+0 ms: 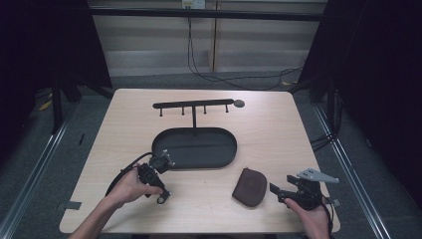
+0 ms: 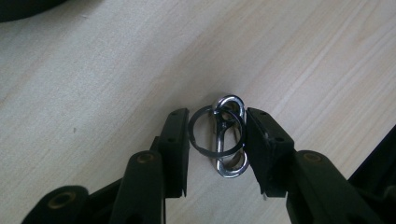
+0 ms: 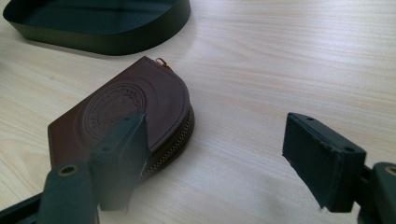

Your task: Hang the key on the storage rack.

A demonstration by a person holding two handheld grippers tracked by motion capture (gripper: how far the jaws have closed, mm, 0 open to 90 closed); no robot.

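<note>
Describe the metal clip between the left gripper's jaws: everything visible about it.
The clip is a small shiny silver carabiner, apparently metal, shaped like a figure eight with a sprung gate. A thin dark split ring is threaded through it. It lies flat on the pale wooden table, its long axis pointing away from the camera. The left gripper has its black jaws on either side: the right jaw presses the clip's edge, the left meets the ring. In the high view it lies near the table's front-left edge.

Pouch point(image 3: 126, 116) partly behind claw point(image 3: 219, 163)
</note>
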